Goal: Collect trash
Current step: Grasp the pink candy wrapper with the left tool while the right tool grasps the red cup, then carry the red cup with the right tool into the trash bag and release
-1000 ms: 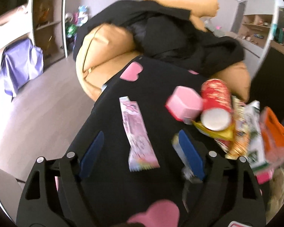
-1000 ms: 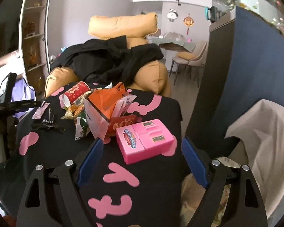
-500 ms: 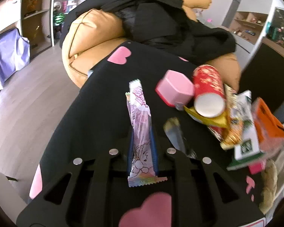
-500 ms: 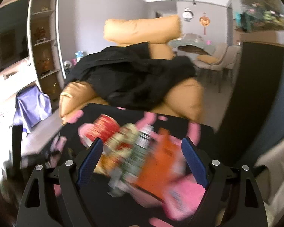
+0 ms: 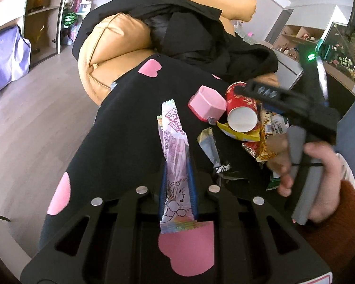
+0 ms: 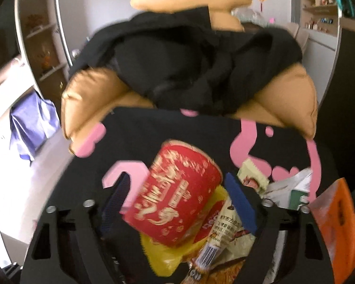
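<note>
You hold the pink wrapper (image 5: pixel 176 165) by its lower part, so it stands free of the black cloth (image 5: pixel 120 123) and can be carried away. Your left gripper (image 5: pixel 177 189) is almost fully closed, its pads pressing the wrapper from both sides. Your right gripper (image 6: pixel 177 203) is closing around the red paper cup (image 6: pixel 177 196), which lies on its side on the trash pile; the blue pads (image 6: pixel 240 206) stand beside it, and it seems they do not press it yet.
</note>
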Available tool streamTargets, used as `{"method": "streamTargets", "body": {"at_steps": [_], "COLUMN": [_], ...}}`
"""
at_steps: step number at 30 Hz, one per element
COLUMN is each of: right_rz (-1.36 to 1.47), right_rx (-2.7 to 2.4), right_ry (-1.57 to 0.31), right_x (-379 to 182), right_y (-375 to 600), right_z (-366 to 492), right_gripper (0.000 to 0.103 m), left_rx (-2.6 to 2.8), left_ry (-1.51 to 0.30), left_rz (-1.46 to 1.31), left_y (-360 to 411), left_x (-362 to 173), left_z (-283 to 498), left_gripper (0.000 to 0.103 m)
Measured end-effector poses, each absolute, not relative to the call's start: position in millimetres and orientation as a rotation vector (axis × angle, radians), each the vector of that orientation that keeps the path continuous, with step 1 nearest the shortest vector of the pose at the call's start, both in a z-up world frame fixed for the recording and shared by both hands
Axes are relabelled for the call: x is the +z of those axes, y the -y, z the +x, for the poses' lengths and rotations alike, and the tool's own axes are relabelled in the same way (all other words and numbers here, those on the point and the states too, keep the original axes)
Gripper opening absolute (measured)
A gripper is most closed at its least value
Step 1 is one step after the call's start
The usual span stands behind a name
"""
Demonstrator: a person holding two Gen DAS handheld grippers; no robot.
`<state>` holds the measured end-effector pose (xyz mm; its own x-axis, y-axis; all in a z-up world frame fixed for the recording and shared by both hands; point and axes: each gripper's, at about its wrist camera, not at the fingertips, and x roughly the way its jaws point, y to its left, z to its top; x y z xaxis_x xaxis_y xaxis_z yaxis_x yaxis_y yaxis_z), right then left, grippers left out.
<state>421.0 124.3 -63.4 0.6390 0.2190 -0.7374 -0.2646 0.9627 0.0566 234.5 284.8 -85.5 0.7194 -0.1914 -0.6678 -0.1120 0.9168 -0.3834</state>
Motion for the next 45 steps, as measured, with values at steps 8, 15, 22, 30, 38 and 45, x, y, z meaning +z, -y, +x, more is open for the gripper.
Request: {"method": "streamTargets", "body": {"at_steps": [8,15,22,30,38,45], "right_rz": [-0.03,-0.012,-0.035,-0.031,-0.077,-0.013], "right_rx": [0.38,0.437,0.416,0.307,0.116,-0.029], "right_ry": [-0.783,-0.659,-0.534,-0.43,-0.398,-0.374], "right_x": [-34.6,28.4,63.4,86.4,78.3,70.3], "right_y": [-89.2,-40.9,20.9,130.7,237.3,322.9], "right_z": [378.5,316.4,261.8,198.5,146.8,116.8], "right_gripper": [0.055,0.055,0.055,0.055,0.055,0.055], "left_rx": [-0.077,-0.133,-0.197,-0.35,-0.577,-0.727], "left_ry": [-0.73,-0.651,-0.583,-0.558,-0.664,-0.741], "left_rz": [-0.444,-0.409,-0.348,-0.265,-0.258,-0.182], "left_y": [-278.6,-248.5,-194.9,-101.7,22.7,125.3], "left_x": [-68.3,-27.3,11.3,39.6,15.6,-11.6], "left_z": [221.8,205.3,185.8,174.4,172.1,171.1], "left_gripper": [0.016,0.015,0.016,0.015,0.015,0.016]}}
